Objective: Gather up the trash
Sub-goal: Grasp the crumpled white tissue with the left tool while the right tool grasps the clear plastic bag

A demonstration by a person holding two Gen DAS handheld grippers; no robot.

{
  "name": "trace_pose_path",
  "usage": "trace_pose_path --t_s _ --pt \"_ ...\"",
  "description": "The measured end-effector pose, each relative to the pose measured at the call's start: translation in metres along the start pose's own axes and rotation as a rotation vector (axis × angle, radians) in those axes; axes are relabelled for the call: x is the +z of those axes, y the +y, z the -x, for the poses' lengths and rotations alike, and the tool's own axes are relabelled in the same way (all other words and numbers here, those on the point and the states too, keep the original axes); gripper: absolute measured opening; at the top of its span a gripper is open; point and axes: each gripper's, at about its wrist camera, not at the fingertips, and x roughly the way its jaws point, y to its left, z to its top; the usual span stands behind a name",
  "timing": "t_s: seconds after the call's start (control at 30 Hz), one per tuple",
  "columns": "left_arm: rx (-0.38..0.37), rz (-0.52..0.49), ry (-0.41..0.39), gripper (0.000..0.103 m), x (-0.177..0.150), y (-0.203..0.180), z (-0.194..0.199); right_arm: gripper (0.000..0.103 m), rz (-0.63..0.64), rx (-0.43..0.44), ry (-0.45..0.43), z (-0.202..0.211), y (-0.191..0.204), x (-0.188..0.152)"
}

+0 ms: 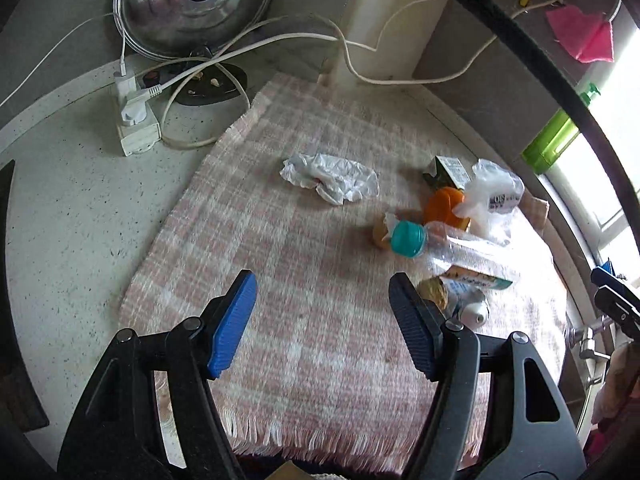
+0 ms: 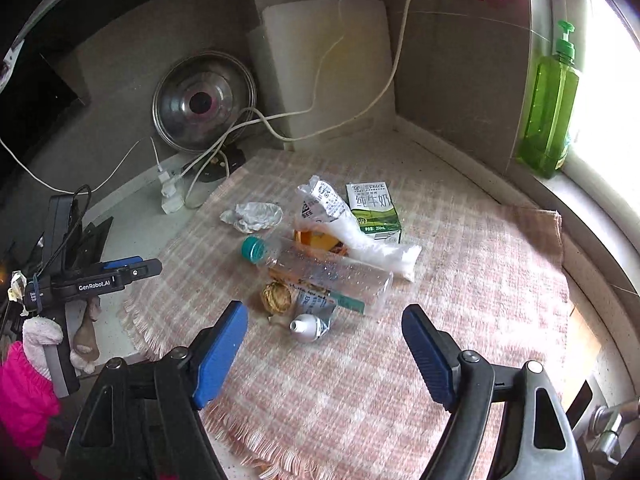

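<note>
Both tongs gape empty; right tongs (image 2: 324, 354) sit nearest the bottle (image 2: 316, 270), at 12 o'clock, its axis running 10-to-4.

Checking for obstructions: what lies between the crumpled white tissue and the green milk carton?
In the right wrist view, the torn printed plastic wrapper stands between the crumpled tissue and the milk carton; the rest is bare checked cloth.

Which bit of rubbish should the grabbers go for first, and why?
Probably the right gripper should dip forward onto the small squeezed tube: it lies nearest, just ahead of the open fingers, with nothing on top.
</note>
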Motion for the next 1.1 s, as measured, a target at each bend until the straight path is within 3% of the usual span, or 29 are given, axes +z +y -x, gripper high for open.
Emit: trace_pose_path --t_s 0.23,0.6,0.87,1.1 --pt "-0.009 0.1 0.048 0.07 0.039 0.007 -0.043 0.082 0.045 0.031 0.036 -0.041 -0.017 0.031" --pt "-0.022 0.21 0.128 0.07 0.074 0.013 -0.102 0.082 0.121 0.116 0.118 -0.102 -0.015 0.058" --pt "-0.032 0.267 0.181 0.07 0.084 0.016 -0.137 0.082 0.191 0.065 0.189 -0.146 -0.014 0.061" --pt "-0.039 0.31 0.194 0.07 0.089 0.017 -0.152 0.082 0.216 0.057 0.197 -0.157 -0.014 0.066"
